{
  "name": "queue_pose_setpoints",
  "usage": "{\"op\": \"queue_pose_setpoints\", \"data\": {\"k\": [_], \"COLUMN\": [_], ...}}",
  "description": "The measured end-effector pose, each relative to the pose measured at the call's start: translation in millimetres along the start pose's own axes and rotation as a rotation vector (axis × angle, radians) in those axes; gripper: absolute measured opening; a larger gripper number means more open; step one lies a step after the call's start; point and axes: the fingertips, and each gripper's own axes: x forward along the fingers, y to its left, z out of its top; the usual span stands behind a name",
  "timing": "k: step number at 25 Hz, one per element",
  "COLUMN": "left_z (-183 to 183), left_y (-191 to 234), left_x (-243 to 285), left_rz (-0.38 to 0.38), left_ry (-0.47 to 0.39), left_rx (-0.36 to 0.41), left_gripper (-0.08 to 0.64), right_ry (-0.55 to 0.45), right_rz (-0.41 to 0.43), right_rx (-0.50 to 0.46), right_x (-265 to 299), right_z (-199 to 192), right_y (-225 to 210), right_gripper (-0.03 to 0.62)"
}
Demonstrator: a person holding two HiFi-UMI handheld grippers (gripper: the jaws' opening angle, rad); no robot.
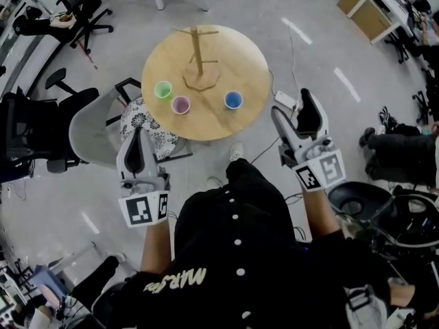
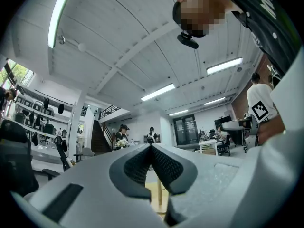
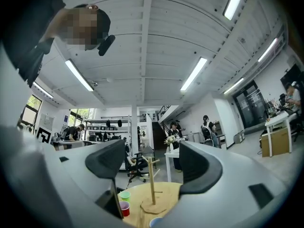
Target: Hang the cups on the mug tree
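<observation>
**Task not begun: mug tree bare.**
All three cups stand on the surface; left hand-held gripper closed, right hand-held gripper wide, both empty.

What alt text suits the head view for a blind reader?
From above: a round light wooden table holds a bare wooden mug tree with a green cup, a pink cup and a blue cup before it. A person in black holds, short of the table, the grey left gripper shut and the right gripper open.

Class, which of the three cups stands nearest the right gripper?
The blue cup, alone right of the mug tree; the green cup and pink cup sit together left.
</observation>
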Motion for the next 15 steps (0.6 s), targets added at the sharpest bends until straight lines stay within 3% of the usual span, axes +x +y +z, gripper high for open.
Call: {"op": "queue_pose_setpoints", "data": {"k": [15], "left_z": [-8], "left_y": [10], "left_x": [132], "left_rz": [0.101], "left_ry": [0.013], "left_rx": [0.047], "left_gripper": [-0.008], "right_ry": [0.021], "right_rz": [0.117], "right_rx": [0.026], "right_x": [127], "right_z": [-18], "right_y": [-95], "right_gripper": [0.354]}}
